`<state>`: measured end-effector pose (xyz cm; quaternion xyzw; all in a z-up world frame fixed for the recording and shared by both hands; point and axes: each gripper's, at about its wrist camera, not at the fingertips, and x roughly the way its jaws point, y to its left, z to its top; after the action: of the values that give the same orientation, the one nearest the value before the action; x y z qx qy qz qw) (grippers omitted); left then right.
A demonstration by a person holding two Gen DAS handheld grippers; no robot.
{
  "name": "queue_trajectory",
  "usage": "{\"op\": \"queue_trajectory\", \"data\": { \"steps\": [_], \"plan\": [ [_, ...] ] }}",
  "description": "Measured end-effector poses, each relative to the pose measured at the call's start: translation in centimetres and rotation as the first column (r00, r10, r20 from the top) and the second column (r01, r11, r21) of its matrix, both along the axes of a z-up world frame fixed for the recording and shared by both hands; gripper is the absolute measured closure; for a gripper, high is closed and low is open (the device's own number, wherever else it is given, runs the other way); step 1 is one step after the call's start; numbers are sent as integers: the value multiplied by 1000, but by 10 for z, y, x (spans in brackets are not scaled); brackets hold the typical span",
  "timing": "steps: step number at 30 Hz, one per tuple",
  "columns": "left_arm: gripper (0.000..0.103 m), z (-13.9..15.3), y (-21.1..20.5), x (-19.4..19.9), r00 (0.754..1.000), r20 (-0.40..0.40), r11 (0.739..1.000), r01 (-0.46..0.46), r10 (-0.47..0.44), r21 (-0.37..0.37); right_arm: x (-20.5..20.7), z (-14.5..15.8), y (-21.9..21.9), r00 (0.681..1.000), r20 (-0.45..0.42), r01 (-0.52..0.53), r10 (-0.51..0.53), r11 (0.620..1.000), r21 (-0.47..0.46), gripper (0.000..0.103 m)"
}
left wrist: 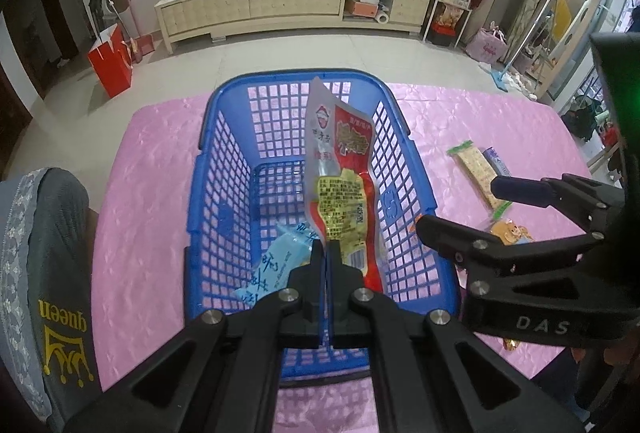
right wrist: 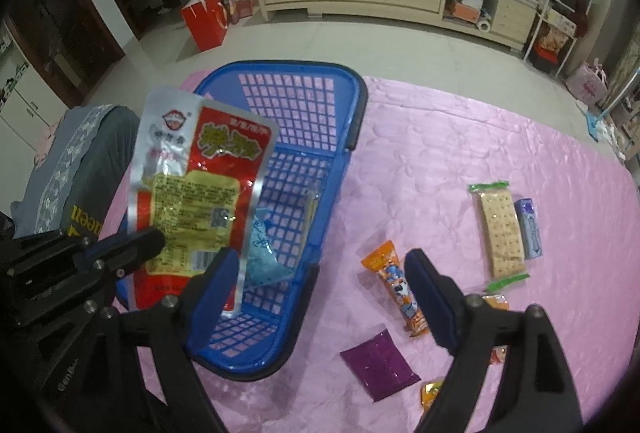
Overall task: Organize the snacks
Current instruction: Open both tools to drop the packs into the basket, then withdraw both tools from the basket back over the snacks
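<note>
The left tongs (left wrist: 325, 247) are clamped on the bottom edge of a red and silver snack packet (left wrist: 340, 169), which stands up from their tips above the inside of the blue basket (left wrist: 216, 161). Seen from the right wrist, the same packet (right wrist: 196, 193) hangs over the basket's (right wrist: 320, 169) left side. A light blue packet (left wrist: 276, 265) lies on the basket floor, just left of the left tongs. The basket sits on the pink-covered desk (left wrist: 152, 193), toward its left edge.

The right tongs (right wrist: 320, 301) are spread wide apart and hold nothing; they hover over the desk (right wrist: 440, 137) beside the basket's right wall. Just beside their right finger lies an orange packet (right wrist: 390, 273). A purple packet (right wrist: 378, 369) lies nearer the desk's front edge. A cracker pack (right wrist: 500, 229) and a small blue pack (right wrist: 528, 229) lie side by side, touching, toward the right edge.
</note>
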<state>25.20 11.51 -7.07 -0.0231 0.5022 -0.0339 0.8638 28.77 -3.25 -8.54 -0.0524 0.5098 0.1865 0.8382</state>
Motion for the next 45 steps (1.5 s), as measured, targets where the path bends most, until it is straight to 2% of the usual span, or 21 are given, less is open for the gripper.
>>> {"op": "queue_trajectory", "data": {
  "steps": [6,9,10,11,15,16,22,31,33,35,40,45],
  "plan": [
    [103,-14,1,22,1000,-27,1000,-6,6,1,13,-10,-2,1000,-23,1,0,1000,10,15],
    [101,-16,0,29,1000,-18,999,-17,18,48,19,-14,-3,1000,-27,3,-3,1000,17,15],
    [90,-16,1,31,999,-18,997,-25,26,67,21,-14,-3,1000,-25,4,-3,1000,21,15],
    [73,-17,1,33,999,-19,996,-33,34,78,22,-15,-3,1000,-23,5,-5,1000,20,15],
    [46,-14,6,28,999,7,997,-40,40,73,23,-15,-11,1000,-23,20,-19,999,29,15],
    [45,-12,6,26,999,8,997,-38,37,74,22,-14,-14,999,-23,25,-24,999,35,15],
    [41,1,-7,10,1000,16,997,-8,7,76,14,-6,-27,999,-11,44,-43,998,44,15],
    [31,27,-35,-14,997,71,999,31,-34,42,-15,18,-62,998,25,58,-60,996,66,15],
    [25,33,-45,-20,996,81,998,44,-47,41,-24,24,-73,997,40,59,-62,996,70,15],
    [25,37,-55,-25,994,90,997,57,-60,43,-31,28,-83,997,49,58,-62,996,70,15],
    [22,38,-83,-39,990,104,995,95,-99,43,-51,32,-111,996,64,61,-65,996,69,15],
    [22,24,-108,-56,987,96,991,125,-129,48,-69,22,-138,996,62,66,-70,996,54,15]
  ]
}}
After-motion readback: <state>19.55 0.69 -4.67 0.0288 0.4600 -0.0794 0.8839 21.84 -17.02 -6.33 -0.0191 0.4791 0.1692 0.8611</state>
